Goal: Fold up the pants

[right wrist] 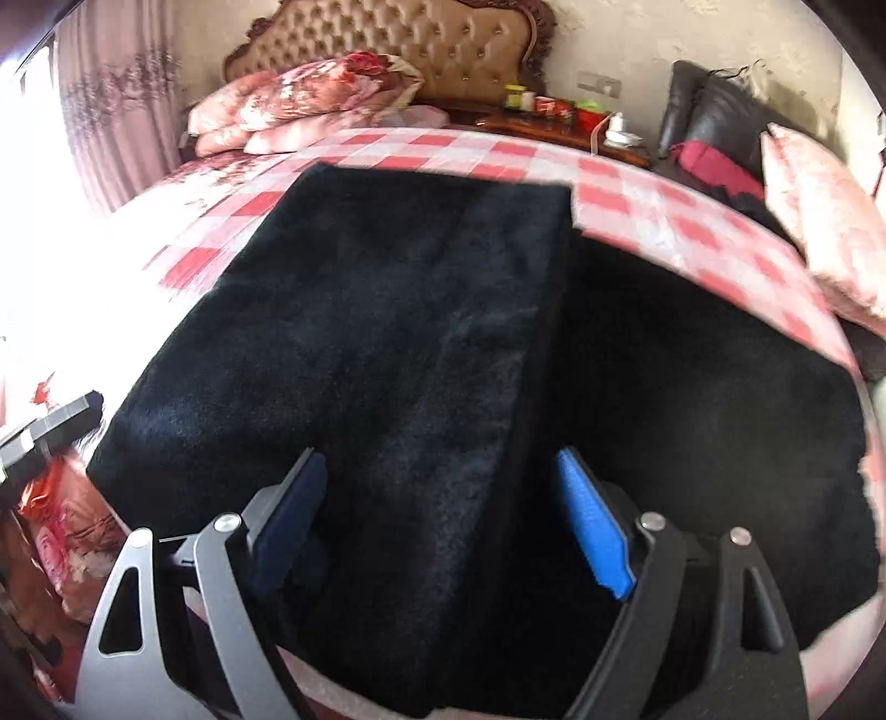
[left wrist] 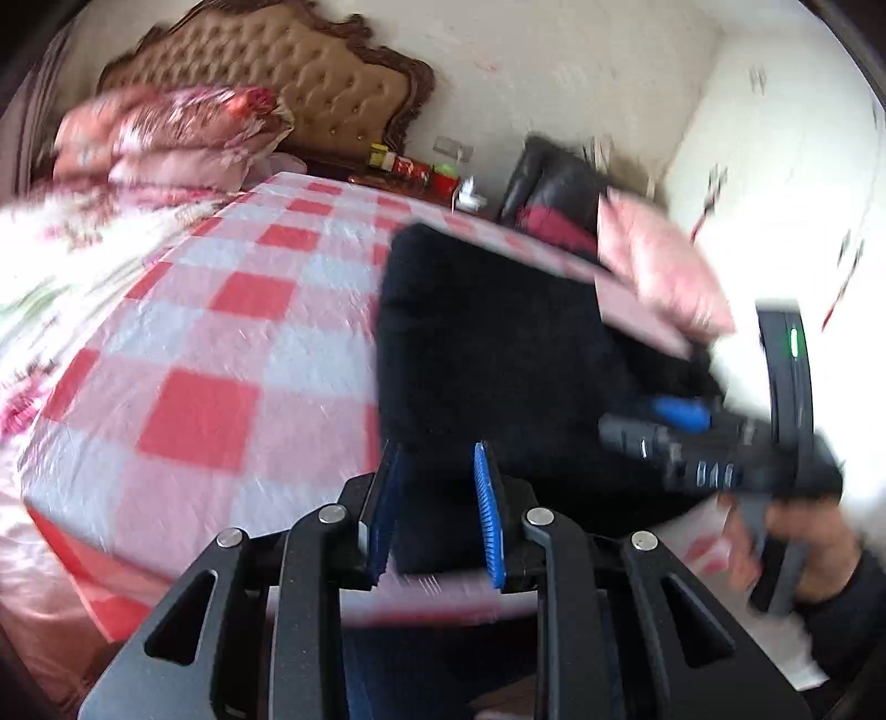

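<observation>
Black fleecy pants [right wrist: 387, 332] lie on a red-and-white checked bedspread [right wrist: 637, 188]. One long folded layer rests on top of a wider part to the right [right wrist: 703, 421]. My right gripper [right wrist: 443, 515] hovers over the near end of that folded layer, open wide, its blue pads [right wrist: 592, 526] well apart and off the cloth. In the left wrist view the pants [left wrist: 487, 332] reach back between my left gripper's [left wrist: 437, 498] blue pads [left wrist: 490, 520], which are shut on a thick edge of the cloth. A hand holds the right gripper [left wrist: 626, 429] at the right.
A tufted headboard [right wrist: 443, 50] and stacked floral quilts [right wrist: 299, 105] stand at the far end of the bed. At the right are a nightstand [right wrist: 570, 127] with small items, a black leather chair [right wrist: 714, 116] and a pink pillow [right wrist: 819, 221]. Pink curtains [right wrist: 111, 111] hang at the left.
</observation>
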{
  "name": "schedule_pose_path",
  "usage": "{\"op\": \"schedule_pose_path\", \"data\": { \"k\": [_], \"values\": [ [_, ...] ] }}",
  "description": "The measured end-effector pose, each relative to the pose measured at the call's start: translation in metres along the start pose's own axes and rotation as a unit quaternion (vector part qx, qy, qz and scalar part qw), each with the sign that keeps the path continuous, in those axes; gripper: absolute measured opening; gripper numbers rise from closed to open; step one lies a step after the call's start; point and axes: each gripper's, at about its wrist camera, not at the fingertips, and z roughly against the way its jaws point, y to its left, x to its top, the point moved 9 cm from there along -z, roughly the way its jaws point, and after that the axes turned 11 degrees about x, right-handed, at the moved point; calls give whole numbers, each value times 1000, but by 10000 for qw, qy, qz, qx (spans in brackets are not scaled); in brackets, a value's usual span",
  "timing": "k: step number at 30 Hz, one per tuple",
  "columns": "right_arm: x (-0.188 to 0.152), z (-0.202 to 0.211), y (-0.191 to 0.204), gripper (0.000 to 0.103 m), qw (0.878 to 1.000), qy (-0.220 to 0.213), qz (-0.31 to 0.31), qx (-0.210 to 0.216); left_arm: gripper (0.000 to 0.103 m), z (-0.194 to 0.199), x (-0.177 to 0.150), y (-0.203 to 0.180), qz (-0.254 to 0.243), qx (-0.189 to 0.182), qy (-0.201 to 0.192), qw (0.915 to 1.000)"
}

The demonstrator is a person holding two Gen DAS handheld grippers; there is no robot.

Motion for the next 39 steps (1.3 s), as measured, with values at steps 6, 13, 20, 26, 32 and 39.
{"op": "schedule_pose_path", "data": {
  "k": [6, 13, 20, 26, 32, 39],
  "values": [
    [36, 3, 76, 84, 9972, -193, 299, 653, 22, -38, 108, 25, 239, -1139, 28, 9932],
    [11, -45, 118, 77, 9944, 457, 640, 703, 22, -128, 171, -4, -1903, -1430, 584, 9695],
    [8, -42, 122, 78, 9924, 551, 794, 756, 22, -168, 167, -37, -2523, -2389, 1497, 9257],
    [11, -46, 117, 79, 9918, 556, 800, 832, 10, -184, 140, -40, -3055, -2429, 2100, 8964],
    [11, -46, 116, 79, 9925, 537, 682, 862, 6, -200, 148, -42, -3013, -2177, 1914, 9084],
    [10, -46, 117, 79, 9930, 514, 679, 818, 7, -199, 159, -34, -2536, -1823, 1570, 9369]
  ]
}}
